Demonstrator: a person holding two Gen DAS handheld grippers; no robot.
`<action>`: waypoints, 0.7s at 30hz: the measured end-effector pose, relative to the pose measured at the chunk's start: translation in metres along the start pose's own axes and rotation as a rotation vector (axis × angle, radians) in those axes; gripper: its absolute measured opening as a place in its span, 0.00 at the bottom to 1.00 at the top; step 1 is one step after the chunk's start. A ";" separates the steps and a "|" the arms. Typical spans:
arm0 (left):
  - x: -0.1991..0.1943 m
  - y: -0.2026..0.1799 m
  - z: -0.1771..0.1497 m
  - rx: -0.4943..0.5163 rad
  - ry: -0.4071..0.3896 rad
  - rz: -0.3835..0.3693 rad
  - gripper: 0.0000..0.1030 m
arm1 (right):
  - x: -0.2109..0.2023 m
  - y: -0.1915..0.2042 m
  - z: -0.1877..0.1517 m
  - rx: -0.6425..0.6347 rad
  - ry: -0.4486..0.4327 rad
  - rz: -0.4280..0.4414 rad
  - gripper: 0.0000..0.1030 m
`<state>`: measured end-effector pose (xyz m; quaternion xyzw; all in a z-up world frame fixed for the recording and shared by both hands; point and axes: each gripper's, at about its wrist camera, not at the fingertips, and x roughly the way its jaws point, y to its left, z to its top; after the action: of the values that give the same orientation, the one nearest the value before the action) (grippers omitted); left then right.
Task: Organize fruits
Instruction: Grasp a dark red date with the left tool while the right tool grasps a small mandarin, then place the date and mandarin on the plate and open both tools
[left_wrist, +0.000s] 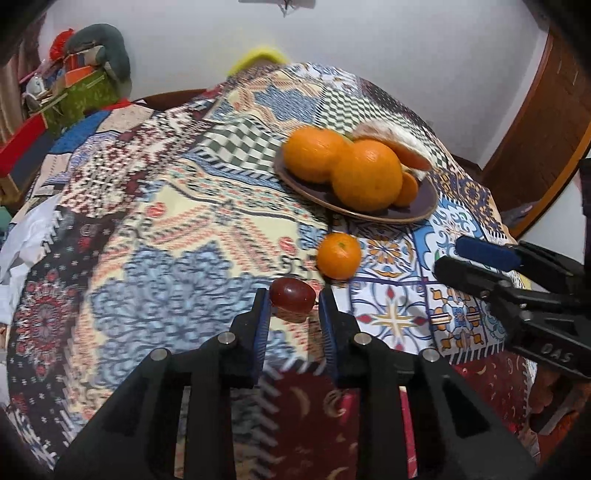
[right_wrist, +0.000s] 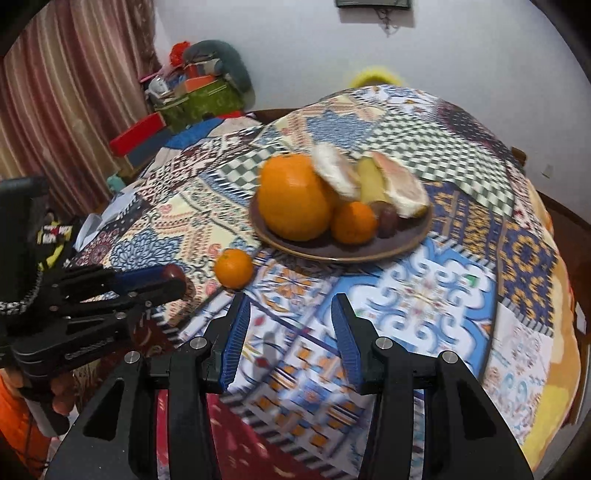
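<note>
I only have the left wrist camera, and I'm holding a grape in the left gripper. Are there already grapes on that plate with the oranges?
Observer: Yes. The right wrist view shows dark grapes on the plate, beside the small orange and in front of the pale fruit slices.
Operator: Is the right gripper carrying anything?
Observer: No. The right gripper is open with nothing between its fingers, over the tablecloth in front of the plate.

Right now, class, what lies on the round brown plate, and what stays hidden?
On the brown plate: a large orange, a small mandarin, dark grapes and pale citrus wedges. The fruit covers the plate's centre, so anything beneath it cannot be seen.
</note>
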<state>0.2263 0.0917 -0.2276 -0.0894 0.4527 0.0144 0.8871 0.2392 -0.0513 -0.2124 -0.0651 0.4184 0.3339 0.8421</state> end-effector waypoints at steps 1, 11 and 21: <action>-0.003 0.005 0.000 -0.006 -0.008 0.002 0.26 | 0.004 0.003 0.002 -0.006 0.007 0.007 0.41; -0.014 0.038 -0.002 -0.063 -0.041 0.019 0.26 | 0.055 0.034 0.016 -0.052 0.103 0.048 0.41; -0.012 0.039 -0.002 -0.056 -0.036 0.018 0.26 | 0.059 0.038 0.019 -0.067 0.107 0.047 0.31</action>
<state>0.2135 0.1302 -0.2247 -0.1101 0.4367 0.0366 0.8921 0.2537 0.0157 -0.2381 -0.1011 0.4527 0.3635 0.8079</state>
